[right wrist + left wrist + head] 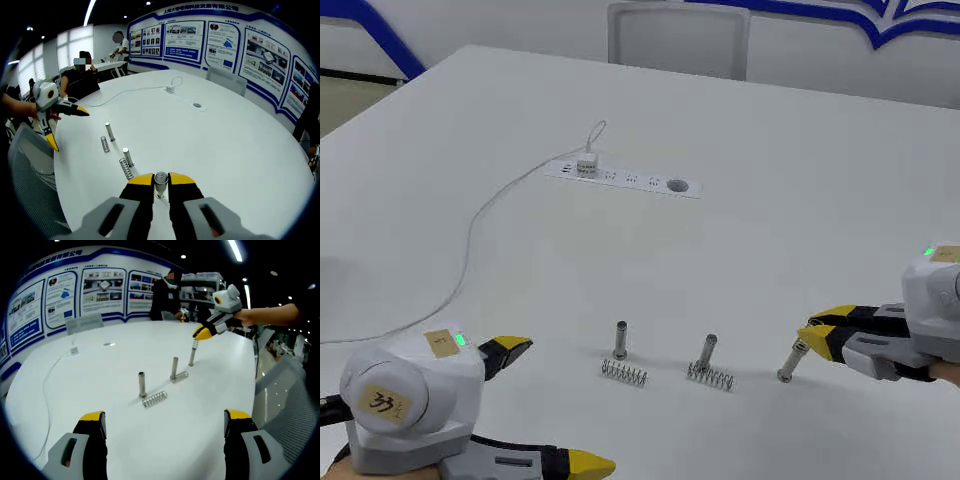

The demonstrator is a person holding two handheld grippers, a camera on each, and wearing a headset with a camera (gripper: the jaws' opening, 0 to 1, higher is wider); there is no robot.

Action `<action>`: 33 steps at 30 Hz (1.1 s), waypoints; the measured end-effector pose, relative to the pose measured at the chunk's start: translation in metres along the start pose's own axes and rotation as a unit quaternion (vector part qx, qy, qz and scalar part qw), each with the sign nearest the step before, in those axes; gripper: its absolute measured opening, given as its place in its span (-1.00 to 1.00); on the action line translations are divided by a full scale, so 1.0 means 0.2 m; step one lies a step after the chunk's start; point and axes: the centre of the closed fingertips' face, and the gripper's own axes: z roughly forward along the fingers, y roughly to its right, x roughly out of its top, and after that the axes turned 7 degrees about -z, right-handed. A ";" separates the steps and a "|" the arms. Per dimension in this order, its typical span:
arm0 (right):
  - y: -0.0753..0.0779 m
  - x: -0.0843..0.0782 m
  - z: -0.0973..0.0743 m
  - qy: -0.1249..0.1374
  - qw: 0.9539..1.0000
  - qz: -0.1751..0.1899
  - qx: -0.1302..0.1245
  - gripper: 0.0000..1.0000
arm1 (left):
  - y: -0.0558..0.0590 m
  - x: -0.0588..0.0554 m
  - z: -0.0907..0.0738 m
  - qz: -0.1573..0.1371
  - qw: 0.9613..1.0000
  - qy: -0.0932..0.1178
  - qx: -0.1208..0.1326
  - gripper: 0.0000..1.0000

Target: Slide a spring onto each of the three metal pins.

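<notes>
1. The right gripper (808, 336) reaches in from the right over the white table (800, 180). Its jaws are clamped on the held spring (160, 179), which shows end-on between the yellow tips in the right gripper view.
2. The held spring meets the top of the right pin (790, 362). This pin leans toward the gripper with its foot on the table. How far the spring sits over it cannot be told.
3. The middle pin (708, 350) stands upright, with the middle spring (710, 377) lying flat just on its near side.
4. The left pin (621, 338) stands upright, with the left spring (624, 374) lying flat just near its base.
5. The left gripper (565, 403) is at the near left, its jaws spread wide with nothing between them, apart from the pins.
6. Farther back lies a power strip (625, 178) with a white plug (586, 166). Its cable (470, 240) trails off to the left.
</notes>
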 end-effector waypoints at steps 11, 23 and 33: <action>-0.03 -0.07 0.05 -0.025 1.000 -0.008 0.005 -0.78 | 0.00 -0.01 0.00 -0.005 1.000 -0.004 0.001 1.00; -0.05 -0.17 0.13 -0.051 0.998 -0.019 0.015 -0.77 | 0.01 -0.01 0.01 -0.008 1.000 -0.004 0.002 1.00; -0.06 -0.18 0.14 -0.056 0.998 -0.018 0.016 -0.77 | 0.00 -0.02 0.00 -0.009 1.000 -0.006 0.004 1.00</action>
